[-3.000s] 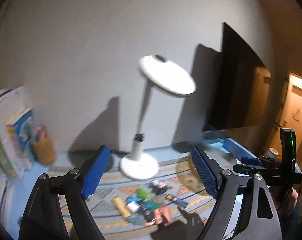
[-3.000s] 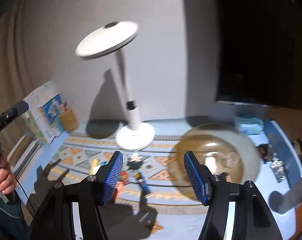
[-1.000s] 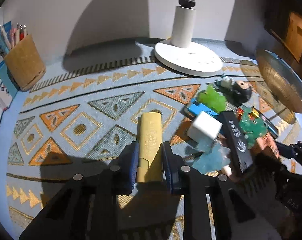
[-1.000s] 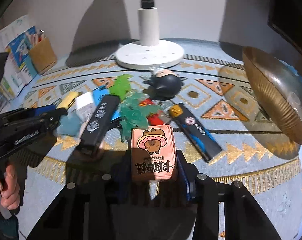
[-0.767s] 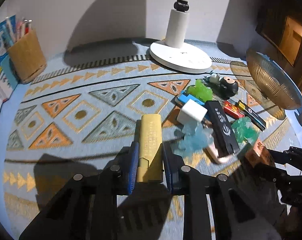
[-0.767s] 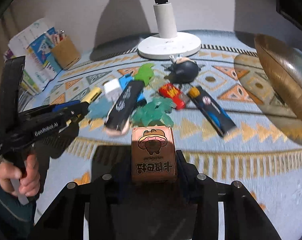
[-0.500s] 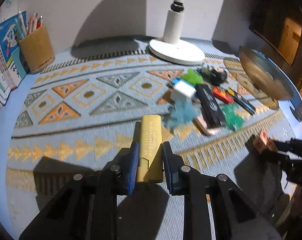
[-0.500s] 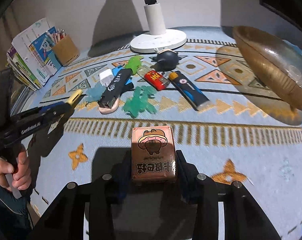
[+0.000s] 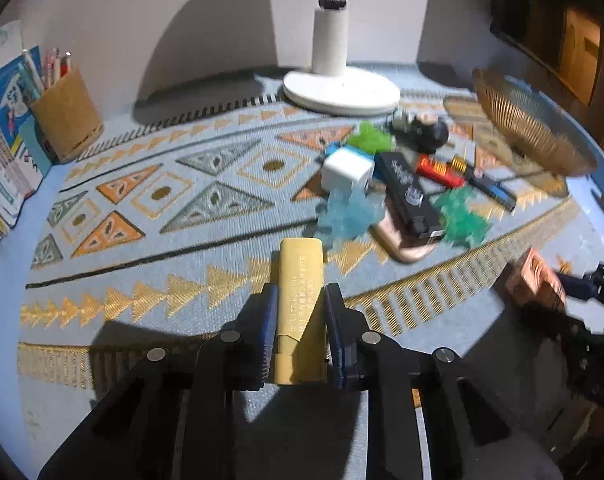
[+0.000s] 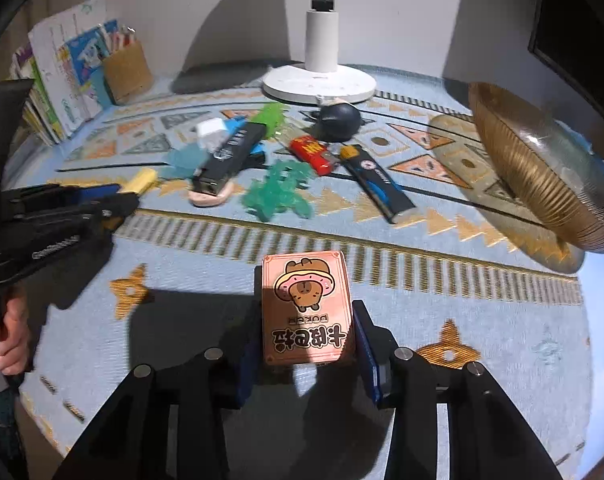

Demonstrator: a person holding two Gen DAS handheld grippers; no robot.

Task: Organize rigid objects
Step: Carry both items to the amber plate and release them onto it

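The left gripper (image 9: pixel 300 320) is clamped narrow on a flat yellow plastic bar with small printed text (image 9: pixel 301 292), held above the blue patterned mat (image 9: pixel 150 280). The right gripper (image 10: pixel 306 332) is closed on a pink card box with a cartoon animal print (image 10: pixel 307 308), also lifted over the mat.

In the right wrist view the ribbed golden glass bowl (image 10: pixel 534 184) stands at about 2 o'clock from the box, tilted on its rim. The other small objects lie in a heap at 12 o'clock, among them a black lighter (image 10: pixel 230 152), a red lighter (image 10: pixel 312 154) and a green jelly toy (image 10: pixel 280 194).

I judge the step is carrying both pieces away to a sorting place. To do it well, keep each grip steady and the objects level, and carry them high enough over the heap. Lower each piece until it touches before opening. The yellow bar sits far forward in its jaws, so it may pivot if it is bumped.
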